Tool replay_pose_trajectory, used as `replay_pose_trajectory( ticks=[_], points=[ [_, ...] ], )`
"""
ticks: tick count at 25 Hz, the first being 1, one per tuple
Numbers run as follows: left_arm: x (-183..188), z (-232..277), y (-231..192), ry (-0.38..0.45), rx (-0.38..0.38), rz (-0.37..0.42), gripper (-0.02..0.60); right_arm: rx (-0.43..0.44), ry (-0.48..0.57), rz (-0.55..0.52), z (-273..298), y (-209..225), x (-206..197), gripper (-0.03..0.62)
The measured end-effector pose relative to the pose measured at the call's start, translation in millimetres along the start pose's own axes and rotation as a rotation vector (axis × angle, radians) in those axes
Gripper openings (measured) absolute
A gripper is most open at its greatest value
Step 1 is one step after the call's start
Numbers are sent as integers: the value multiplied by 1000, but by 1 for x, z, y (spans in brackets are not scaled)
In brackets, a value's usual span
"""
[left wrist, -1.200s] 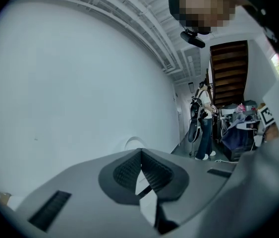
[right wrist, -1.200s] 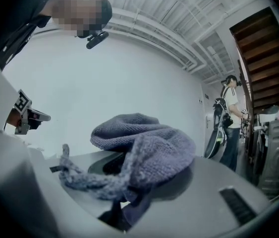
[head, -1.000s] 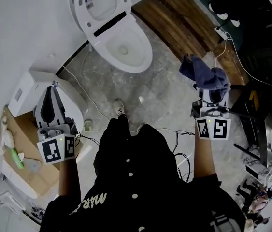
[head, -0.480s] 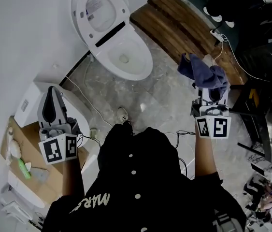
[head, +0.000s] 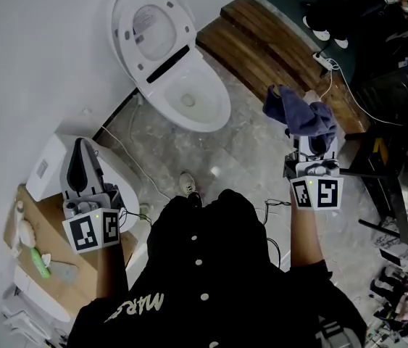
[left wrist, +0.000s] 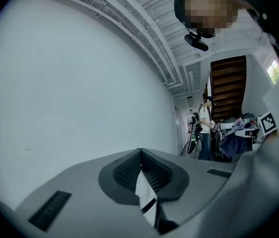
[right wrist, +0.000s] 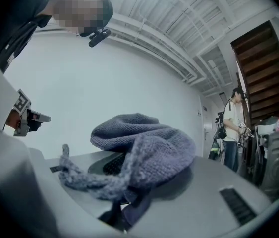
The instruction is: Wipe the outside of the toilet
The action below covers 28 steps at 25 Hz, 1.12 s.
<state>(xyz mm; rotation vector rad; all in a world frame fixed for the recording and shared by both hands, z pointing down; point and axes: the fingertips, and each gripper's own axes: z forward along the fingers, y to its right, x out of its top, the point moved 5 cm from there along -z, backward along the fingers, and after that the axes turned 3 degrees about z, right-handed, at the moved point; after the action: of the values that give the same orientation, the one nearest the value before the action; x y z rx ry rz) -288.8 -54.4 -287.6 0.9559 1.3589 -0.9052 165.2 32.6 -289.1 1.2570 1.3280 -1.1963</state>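
Before toilet (head: 182, 85) | right hand-held gripper (head: 313, 139) pinching blue cloth (head: 299, 114) | left hand-held gripper (head: 81, 151) pressed together

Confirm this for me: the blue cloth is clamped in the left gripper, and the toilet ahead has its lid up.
Wrong gripper: the blue cloth is clamped in the right gripper, not the left, as the right gripper view shows. The left gripper is shut and empty. The toilet ahead does have its lid up.
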Motion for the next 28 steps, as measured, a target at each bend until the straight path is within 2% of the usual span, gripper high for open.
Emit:
replay_pose_trajectory(
  ticks=[7, 15, 28],
  points=[
    [5, 0, 7, 15, -1, 5, 11, 34, -5, 25, 6, -5, 1, 103],
    [16, 1, 27, 33, 37, 13, 11, 32, 17, 16, 20, 16, 11, 104],
    [28, -1, 53, 75, 123, 35, 11, 147, 66, 60, 38, 41, 14, 103]
  ],
)
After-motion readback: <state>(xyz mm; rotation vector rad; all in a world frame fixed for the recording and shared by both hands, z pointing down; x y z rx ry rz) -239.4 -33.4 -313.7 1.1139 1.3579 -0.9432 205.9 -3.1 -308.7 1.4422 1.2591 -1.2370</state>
